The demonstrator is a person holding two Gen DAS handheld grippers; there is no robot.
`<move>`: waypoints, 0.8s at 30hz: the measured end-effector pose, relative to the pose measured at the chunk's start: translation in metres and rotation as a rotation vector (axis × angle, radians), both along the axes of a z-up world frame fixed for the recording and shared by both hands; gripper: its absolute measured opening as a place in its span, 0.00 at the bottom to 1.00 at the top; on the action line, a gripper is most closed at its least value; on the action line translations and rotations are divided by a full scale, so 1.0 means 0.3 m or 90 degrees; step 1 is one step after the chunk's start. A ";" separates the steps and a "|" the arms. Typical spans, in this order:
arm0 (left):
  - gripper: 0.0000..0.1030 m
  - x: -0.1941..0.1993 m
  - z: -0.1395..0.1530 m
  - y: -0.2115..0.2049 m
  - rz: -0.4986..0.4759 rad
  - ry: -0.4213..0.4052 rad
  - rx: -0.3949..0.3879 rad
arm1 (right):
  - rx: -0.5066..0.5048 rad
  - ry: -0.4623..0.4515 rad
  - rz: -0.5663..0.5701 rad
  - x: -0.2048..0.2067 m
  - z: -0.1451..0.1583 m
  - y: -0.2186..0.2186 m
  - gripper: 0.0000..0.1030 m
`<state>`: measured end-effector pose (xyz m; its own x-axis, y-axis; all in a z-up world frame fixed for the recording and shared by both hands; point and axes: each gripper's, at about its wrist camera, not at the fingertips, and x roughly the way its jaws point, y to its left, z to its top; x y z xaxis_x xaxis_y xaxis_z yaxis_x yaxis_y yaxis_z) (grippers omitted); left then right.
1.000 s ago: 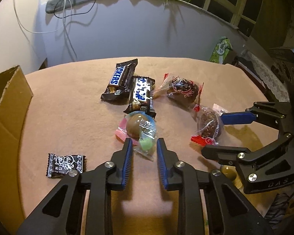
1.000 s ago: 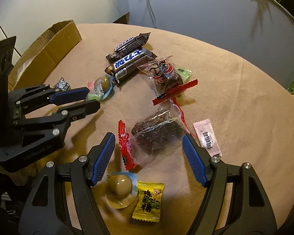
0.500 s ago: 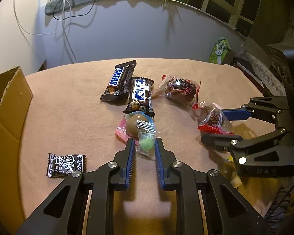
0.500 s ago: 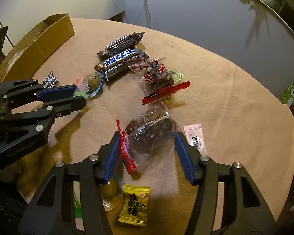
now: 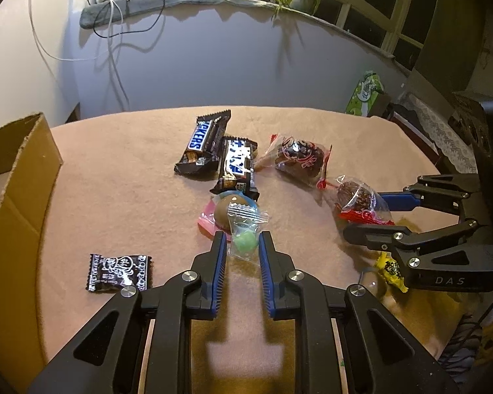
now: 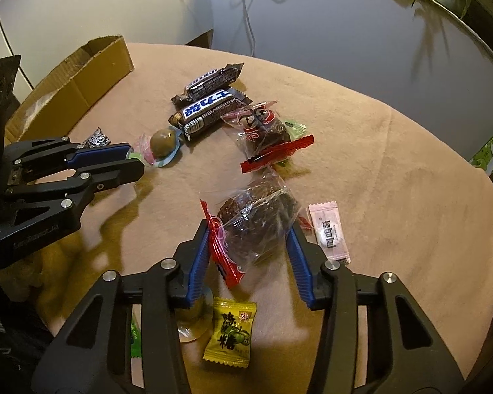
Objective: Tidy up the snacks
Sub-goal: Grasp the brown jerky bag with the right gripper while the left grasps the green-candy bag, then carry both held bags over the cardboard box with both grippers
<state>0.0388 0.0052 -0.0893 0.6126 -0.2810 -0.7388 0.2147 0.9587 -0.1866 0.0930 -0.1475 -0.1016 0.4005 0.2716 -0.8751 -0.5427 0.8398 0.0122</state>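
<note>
Both packets have come up off the cloth since the earlier frames, and my right gripper [image 6: 248, 239] has just been closing its jaws, with the brown cake packet [image 6: 256, 220] between them. Its blue pads now press the crinkled clear wrapper on both sides, so I read it as clamped on that packet; the red sealed edge hangs by the left pad. My left gripper [image 5: 243, 246] is at its tightest, fingers pinched on the small clear packet with the green candy [image 5: 245, 242], which stands up between the tips with its seal pointing away from me.

Beyond my left fingertips lie the round brown candy [image 5: 228, 208] on its pink wrapper, then the two chocolate bars [image 5: 220, 151]; the black candy [image 5: 120, 273] sits to the left of the fingers, and the cardboard box [image 5: 23, 177] further left at the table edge. Below my right fingers the yellow candy [image 6: 231, 331] rests on the tan cloth [image 6: 394, 170]; the pink sachet [image 6: 328, 229] lies just beside the right pad.

To do this well I would lift both straight up before swinging toward the box, I judge, since both wrappers are slippery film and the cake looks soft: firm hold, no more squeeze. I'd watch that the dangling red seal doesn't drag the yellow candy along.
</note>
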 end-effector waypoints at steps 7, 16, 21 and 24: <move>0.18 -0.033 0.081 0.057 0.023 -0.045 -0.028 | 0.022 -0.012 0.004 -0.026 0.072 0.005 0.31; 0.18 -0.058 0.110 0.121 0.049 -0.067 -0.043 | 0.021 -0.030 0.010 -0.026 0.109 0.049 0.25; 0.18 -0.065 0.115 0.126 0.049 -0.070 -0.046 | 0.025 -0.044 0.000 -0.038 0.113 0.037 0.22; 0.18 -0.068 0.115 0.127 0.050 -0.071 -0.047 | 0.027 -0.059 -0.001 -0.052 0.128 0.025 0.22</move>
